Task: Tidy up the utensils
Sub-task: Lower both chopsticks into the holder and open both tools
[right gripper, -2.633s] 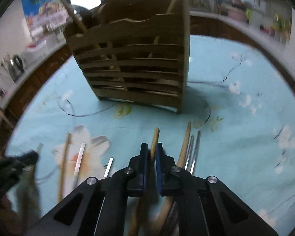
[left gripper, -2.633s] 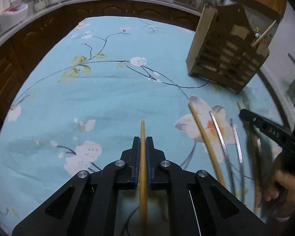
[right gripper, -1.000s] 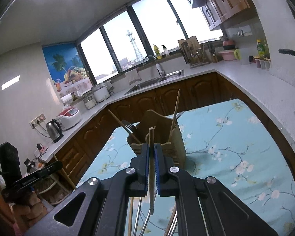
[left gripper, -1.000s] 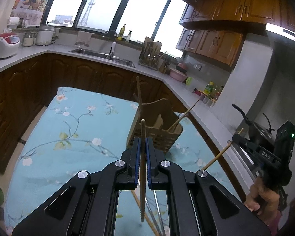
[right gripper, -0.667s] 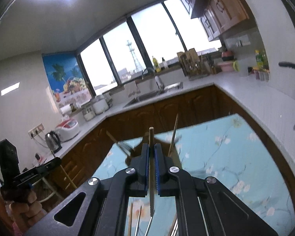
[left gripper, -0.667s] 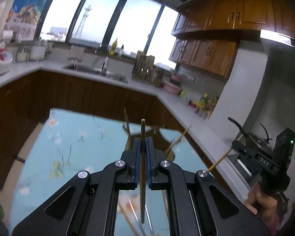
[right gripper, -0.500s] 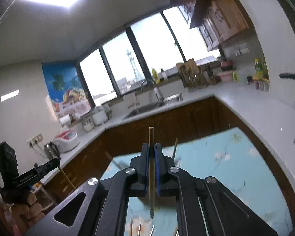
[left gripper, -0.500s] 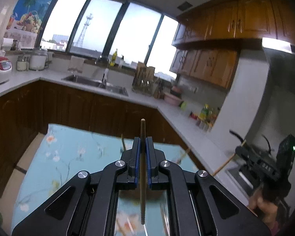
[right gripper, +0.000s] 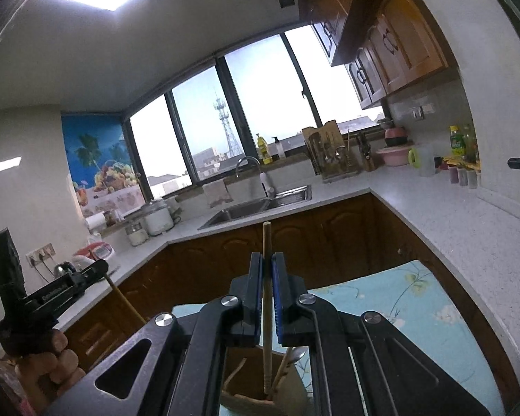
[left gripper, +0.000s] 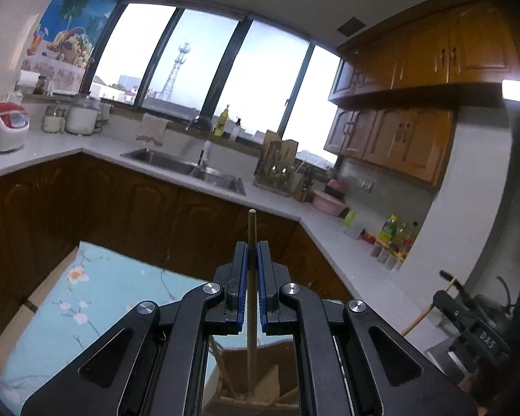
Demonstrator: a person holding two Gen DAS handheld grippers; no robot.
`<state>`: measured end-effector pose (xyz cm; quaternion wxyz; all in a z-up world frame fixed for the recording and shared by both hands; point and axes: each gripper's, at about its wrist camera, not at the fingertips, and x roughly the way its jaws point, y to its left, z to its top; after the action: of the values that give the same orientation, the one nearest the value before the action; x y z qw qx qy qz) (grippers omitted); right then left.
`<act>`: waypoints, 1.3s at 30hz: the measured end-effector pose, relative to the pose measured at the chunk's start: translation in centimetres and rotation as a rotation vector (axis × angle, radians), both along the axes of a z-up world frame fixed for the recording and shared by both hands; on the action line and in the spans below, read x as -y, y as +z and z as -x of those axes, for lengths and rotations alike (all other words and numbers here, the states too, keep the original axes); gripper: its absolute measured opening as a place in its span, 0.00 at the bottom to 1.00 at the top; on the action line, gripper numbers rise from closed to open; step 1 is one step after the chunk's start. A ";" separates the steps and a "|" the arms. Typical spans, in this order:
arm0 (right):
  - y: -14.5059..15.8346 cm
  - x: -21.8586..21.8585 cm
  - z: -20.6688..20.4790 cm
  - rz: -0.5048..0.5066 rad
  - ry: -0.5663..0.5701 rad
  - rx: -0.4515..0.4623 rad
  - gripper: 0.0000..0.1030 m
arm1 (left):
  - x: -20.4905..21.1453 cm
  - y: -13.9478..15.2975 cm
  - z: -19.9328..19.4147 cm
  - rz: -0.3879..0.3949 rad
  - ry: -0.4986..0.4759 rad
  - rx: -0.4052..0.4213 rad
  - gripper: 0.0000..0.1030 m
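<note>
Left tongs: the black left gripper with blue pads is clenched on a slim, round wooden chopstick held upright.
Left relation: the slatted wooden utensil holder lies directly below these tongs; the chopstick's long axis points down into its opening, its lower end at or just inside the rim.
Right tongs: the black right gripper is likewise clenched on a second pale wooden chopstick, also near vertical.
Right relation: the same holder sits straight beneath, the stick's tip already among the other utensils standing in it.
Nearer hand: I judge both about equally placed for the drop.
Hidden: the gripper bodies cover most of the holder, so which compartment each tip sits over cannot be told; the floral blue tablecloth shows only in part.
</note>
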<state>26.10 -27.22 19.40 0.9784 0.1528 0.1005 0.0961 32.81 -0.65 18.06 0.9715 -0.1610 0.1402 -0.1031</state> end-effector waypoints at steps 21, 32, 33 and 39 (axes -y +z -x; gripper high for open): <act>-8.4 -1.4 -3.4 0.000 0.023 -0.179 0.06 | 1.6 -8.2 -1.2 -0.067 -0.027 -0.128 0.05; -8.2 -1.0 -3.5 -0.003 0.020 -0.191 0.12 | 1.5 -8.0 -1.6 -0.068 -0.044 -0.160 0.05; -8.2 -0.9 -3.5 -0.009 0.020 -0.194 0.14 | 1.4 -7.8 -1.3 -0.064 -0.044 -0.156 0.05; -7.6 0.6 -1.4 -0.056 -0.018 -0.138 0.63 | 0.6 -6.6 0.4 -0.047 -0.038 -0.143 0.35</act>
<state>27.54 -27.84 11.81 0.9653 0.1873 0.1634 0.0795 32.37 -1.27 11.48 0.9604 -0.1424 0.2145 -0.1066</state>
